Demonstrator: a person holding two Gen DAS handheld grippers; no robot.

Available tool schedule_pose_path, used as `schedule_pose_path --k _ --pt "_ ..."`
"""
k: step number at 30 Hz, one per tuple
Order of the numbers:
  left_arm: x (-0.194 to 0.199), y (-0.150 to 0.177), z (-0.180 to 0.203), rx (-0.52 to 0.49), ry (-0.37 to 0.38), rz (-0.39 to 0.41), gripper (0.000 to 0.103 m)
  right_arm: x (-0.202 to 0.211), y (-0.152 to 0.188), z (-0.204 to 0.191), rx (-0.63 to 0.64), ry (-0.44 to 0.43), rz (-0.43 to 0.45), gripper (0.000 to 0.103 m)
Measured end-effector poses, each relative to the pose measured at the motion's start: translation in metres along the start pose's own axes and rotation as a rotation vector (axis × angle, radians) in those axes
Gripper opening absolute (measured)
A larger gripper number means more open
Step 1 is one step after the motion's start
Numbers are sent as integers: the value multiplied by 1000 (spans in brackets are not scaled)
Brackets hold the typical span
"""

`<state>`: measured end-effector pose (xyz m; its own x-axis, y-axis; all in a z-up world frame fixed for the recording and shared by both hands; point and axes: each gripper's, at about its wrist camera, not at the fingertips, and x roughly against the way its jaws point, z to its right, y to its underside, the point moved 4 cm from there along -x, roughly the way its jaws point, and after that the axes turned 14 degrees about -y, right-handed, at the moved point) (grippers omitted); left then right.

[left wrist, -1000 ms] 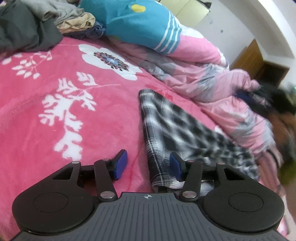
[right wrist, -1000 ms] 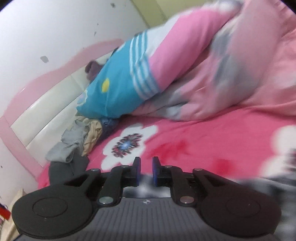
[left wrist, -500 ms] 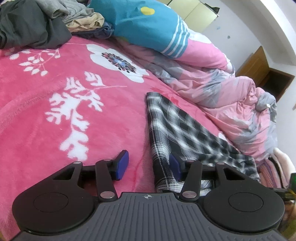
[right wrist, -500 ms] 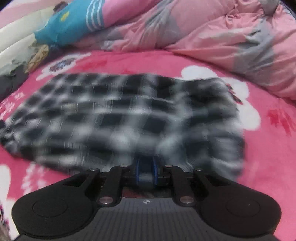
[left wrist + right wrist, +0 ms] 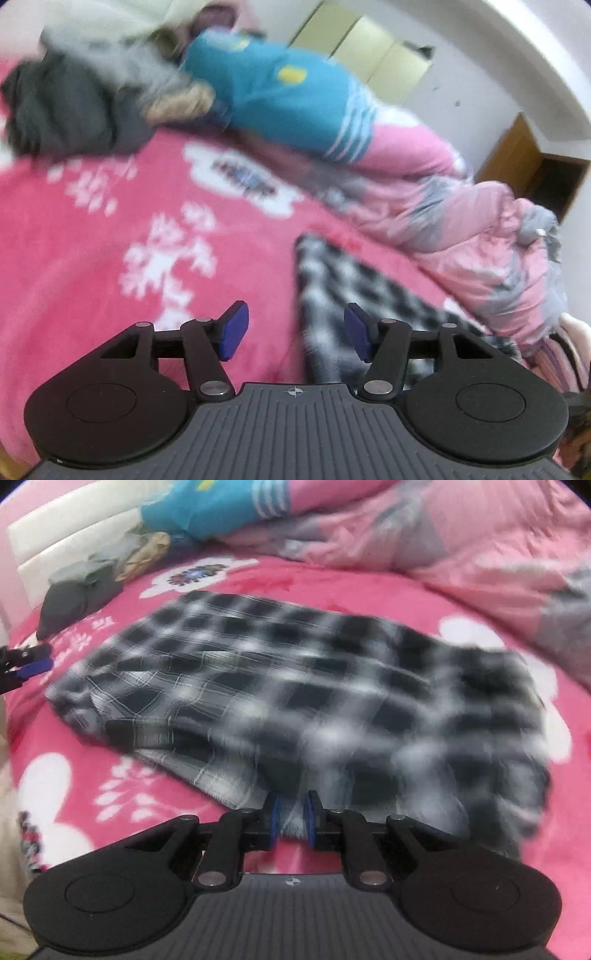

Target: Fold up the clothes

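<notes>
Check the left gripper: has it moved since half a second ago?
Yes. The left gripper has tilted upward: the teal pillow and plaid garment sit lower in its view, and more wall shows above.

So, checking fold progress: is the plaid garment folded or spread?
Folded: the plaid garment lies doubled, layered edges showing near the right gripper.

Pink floral bed (image 5: 369,590): plaid garment (image 5: 295,686), quilt (image 5: 461,535), clothes pile (image 5: 92,99).

The plaid shirt (image 5: 295,686) looked like soft woven cloth; the pink blanket (image 5: 92,258) seemed fleecy, matt.
</notes>
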<state>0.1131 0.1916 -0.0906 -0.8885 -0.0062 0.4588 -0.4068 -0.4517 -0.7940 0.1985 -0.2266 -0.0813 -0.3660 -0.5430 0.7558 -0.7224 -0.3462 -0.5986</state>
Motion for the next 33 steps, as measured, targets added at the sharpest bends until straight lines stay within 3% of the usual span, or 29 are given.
schedule_pose_path --k 3,6,10,12,14,16,20,23,28,30,33 --pt "3 1 46 -131 73 10 58 18 -20 -4 -2 -23 41 16" --pt "-7 20 116 -345 159 -19 56 18 -60 -2 30 -21 149 16" --pt "-27 68 193 -561 305 -86 45 -16 -102 23 -22 -1 195 16" --pt "-39 90 215 -624 332 -103 41 -41 -114 39 -55 19 170 16" --pt "-59 103 221 -634 328 -152 28 -65 -118 57 -95 35 137 16" --pt "-74 111 219 -613 332 -213 24 -88 -117 74 -148 44 101 13" --pt "-70 115 214 -610 409 -236 21 -104 -128 101 -227 80 174 10" --pt "-69 118 213 -628 416 -231 21 -113 -130 111 -279 100 216 10" --pt "-69 116 212 -607 416 -224 13 -72 -122 93 -226 119 304 12" --pt "-69 115 213 -608 417 -207 5 -47 -110 75 -179 65 300 12" --pt "-61 114 215 -631 439 -171 0 -11 -75 46 -97 80 253 12"
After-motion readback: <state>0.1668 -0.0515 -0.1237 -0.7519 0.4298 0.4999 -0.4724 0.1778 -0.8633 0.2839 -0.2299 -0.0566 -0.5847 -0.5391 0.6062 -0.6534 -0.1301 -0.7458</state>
